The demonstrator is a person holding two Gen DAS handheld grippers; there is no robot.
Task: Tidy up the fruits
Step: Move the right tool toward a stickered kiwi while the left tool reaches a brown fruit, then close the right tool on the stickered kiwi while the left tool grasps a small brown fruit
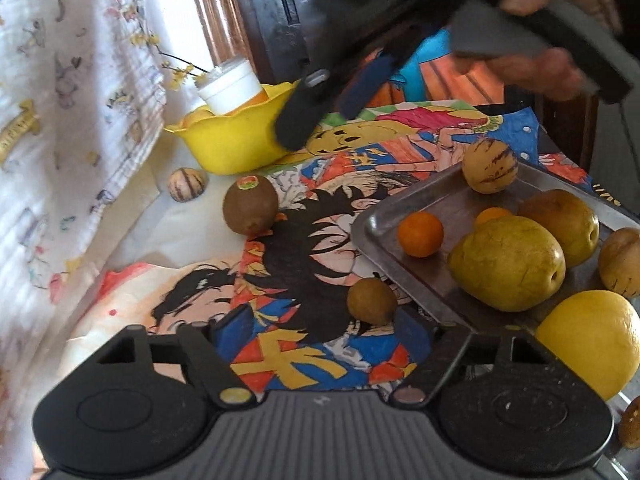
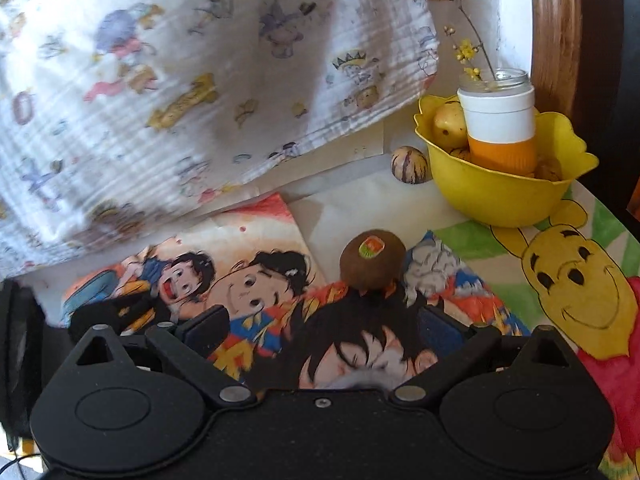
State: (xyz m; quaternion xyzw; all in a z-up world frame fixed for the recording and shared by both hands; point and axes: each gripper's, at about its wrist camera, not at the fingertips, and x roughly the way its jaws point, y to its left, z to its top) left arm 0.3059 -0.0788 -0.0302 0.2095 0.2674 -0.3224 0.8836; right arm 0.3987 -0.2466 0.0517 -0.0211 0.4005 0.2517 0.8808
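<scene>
A metal tray (image 1: 404,204) at the right holds pears (image 1: 508,262), small oranges (image 1: 420,234), a lemon (image 1: 592,340) and striped melons (image 1: 490,166). A brown kiwi with a sticker (image 1: 250,204) (image 2: 372,258) lies on the drawings, and a smaller brown fruit (image 1: 371,301) lies by the tray's corner. My left gripper (image 1: 322,326) is open and empty just before that small fruit. My right gripper (image 1: 328,114) (image 2: 320,330) is open and empty, hovering above the table with the kiwi just ahead of its fingers.
A yellow bowl (image 1: 236,140) (image 2: 500,196) at the back holds fruit and a white-and-orange jar (image 2: 500,124) with a flower twig. A striped melon (image 1: 186,184) (image 2: 409,164) lies beside the bowl. A printed cloth (image 2: 180,80) hangs at the left. Coloured drawings (image 2: 560,280) cover the table.
</scene>
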